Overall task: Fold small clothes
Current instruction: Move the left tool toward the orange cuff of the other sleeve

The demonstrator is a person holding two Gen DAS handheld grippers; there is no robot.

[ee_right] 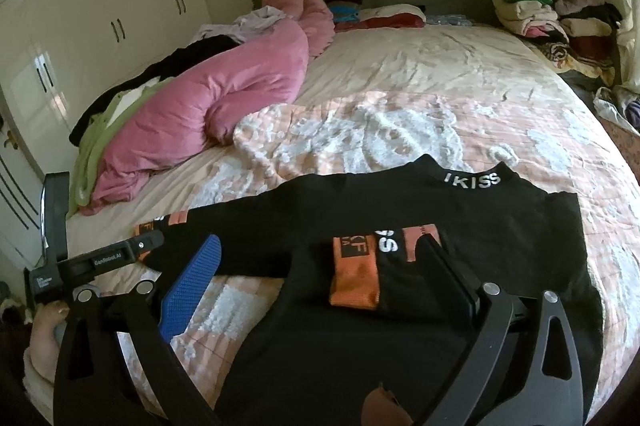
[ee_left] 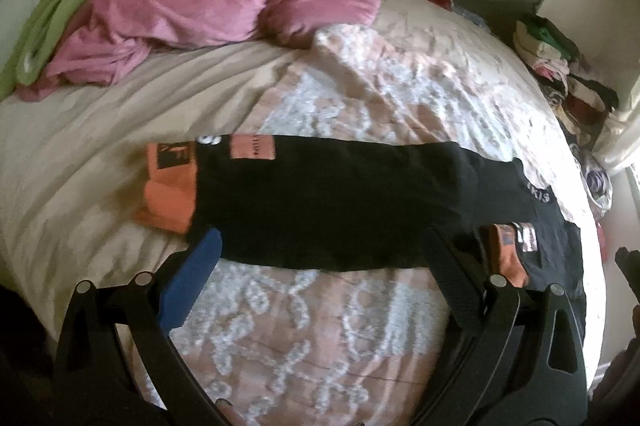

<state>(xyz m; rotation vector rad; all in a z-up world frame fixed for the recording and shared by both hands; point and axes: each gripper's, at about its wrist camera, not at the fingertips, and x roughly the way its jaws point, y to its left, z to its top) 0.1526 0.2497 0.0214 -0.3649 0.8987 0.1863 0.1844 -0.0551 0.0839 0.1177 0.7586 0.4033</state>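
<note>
Black long-sleeved top (ee_right: 460, 209) with orange cuffs, flat on bed, one sleeve outstretched.

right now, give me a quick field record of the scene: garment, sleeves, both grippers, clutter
garment: black top lying flat on the patterned bedspread
sleeves: one stretched out left, orange cuff; other folded across the body, cuff
left gripper: jaws open at the sleeve's near edge
right gripper: jaws open over the folded cuff
clutter: pink duvet, clothes pile

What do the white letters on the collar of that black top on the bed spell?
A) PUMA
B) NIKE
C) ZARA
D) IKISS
D: in the right wrist view the black top lies spread on the bed, and its collar reads IKISS in white letters.
</note>
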